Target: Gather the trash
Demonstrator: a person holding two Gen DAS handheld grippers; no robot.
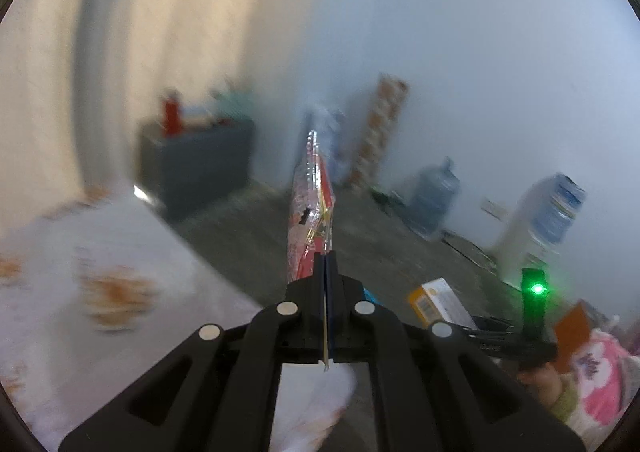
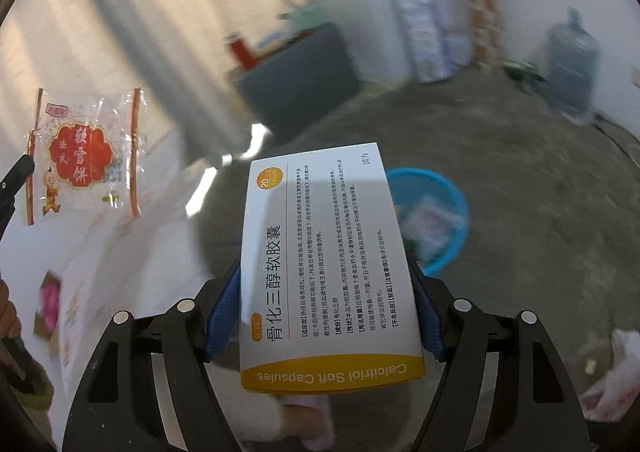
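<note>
The left gripper (image 1: 326,256) is clamped on a wrapper (image 1: 310,208) (seen edge-on). The right gripper (image 2: 326,292) pinches a box (image 2: 326,264) above the floor, a blue basin (image 2: 448,208) just beyond.

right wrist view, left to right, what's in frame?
Snack wrapper → red bottle on the dark cabinet → medicine box between the right gripper fingers → blue basin → water jug.

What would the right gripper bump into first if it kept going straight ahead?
Probably the blue basin on the floor; it sits just beyond the medicine box clamped in the right gripper. Depth is hard to judge.
</note>
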